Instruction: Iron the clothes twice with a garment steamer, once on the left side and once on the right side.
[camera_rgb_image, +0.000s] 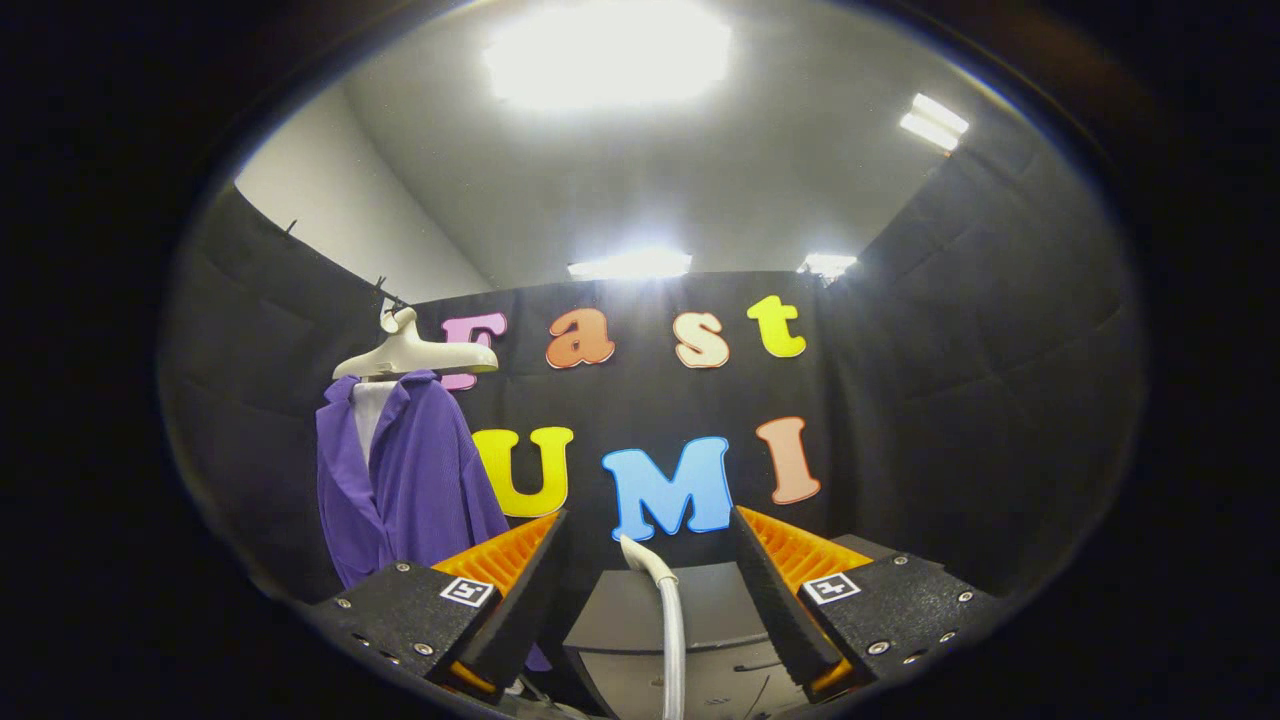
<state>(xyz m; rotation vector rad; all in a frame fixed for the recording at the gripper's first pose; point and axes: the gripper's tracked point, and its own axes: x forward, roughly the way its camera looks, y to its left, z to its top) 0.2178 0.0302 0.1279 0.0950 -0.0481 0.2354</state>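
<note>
A purple shirt (415, 480) hangs on a cream hanger (415, 352) against the black booth wall, beyond my left finger. My gripper (648, 535) is open, its orange-and-black fingers (520, 570) spread wide. Between them, low down, a white curved handle or hose of the garment steamer (668, 610) rises from a grey surface (700, 600). The fingers stand to either side of it without touching it. The steamer's body is hidden below.
Black cloth walls close the booth behind and at both sides. Bright ceiling lights (610, 55) shine overhead. Open room lies between the fingers and the back wall, to the right of the shirt.
</note>
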